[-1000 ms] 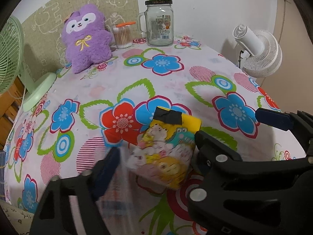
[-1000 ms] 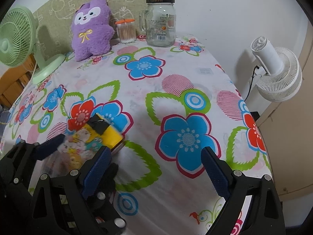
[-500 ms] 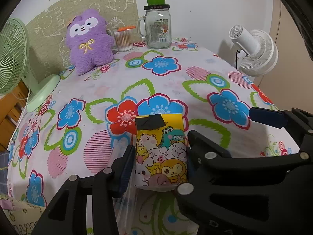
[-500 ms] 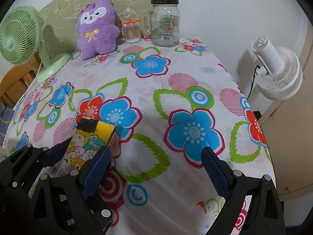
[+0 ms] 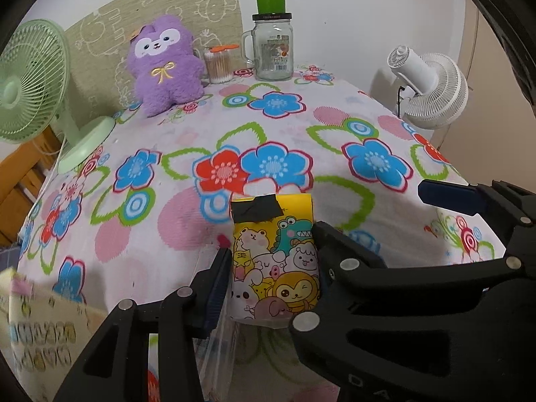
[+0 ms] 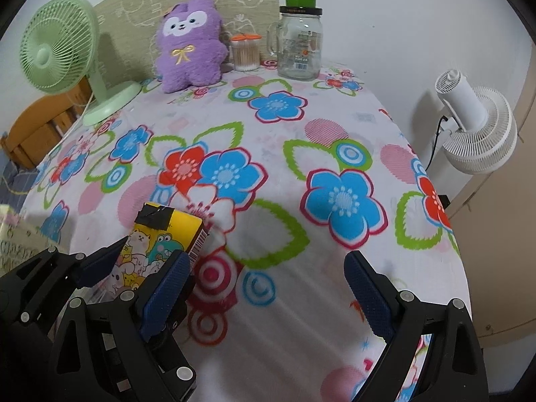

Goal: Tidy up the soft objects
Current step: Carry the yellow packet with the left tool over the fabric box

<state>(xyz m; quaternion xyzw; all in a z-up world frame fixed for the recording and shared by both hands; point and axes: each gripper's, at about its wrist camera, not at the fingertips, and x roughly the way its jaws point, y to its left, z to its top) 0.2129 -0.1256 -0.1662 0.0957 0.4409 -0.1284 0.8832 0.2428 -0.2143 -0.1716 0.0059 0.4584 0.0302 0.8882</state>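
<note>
the left gripper (image 5: 273, 268) is clamped on a yellow pack (image 5: 274, 261) printed with cartoon animals, one finger pressed to each side of it. the pack stands upright between the fingers, a strip of black tape (image 5: 256, 208) across its top. it is held at the near edge of the table (image 5: 187, 234), toward the near left corner; whether it touches the cloth cannot be told. clear plastic (image 5: 214, 351) hangs below the fingers. in the right wrist view the same pack (image 6: 160, 244) shows a barcode on its side, with the left gripper's (image 6: 142, 261) blue pads on either side of it.

the right gripper (image 6: 268, 288) hangs over the near edge of the table, just right of the pack, its jaws spread wide with only flowered cloth between them. one of its pads (image 5: 452, 197) shows at the right of the left wrist view.

at the far edge a purple plush (image 5: 165, 67) sits upright against a patterned board (image 5: 157, 10). just right of it stands a tub of cotton swabs (image 5: 218, 65) with an orange lid, then a glass jar (image 5: 273, 50) with a green cup on top. a green fan (image 5: 37, 93) stands at the far left corner. a white fan (image 5: 432, 90) is off the table's right edge. a pale printed box (image 5: 37, 331), blurred, lies past the near left corner.
</note>
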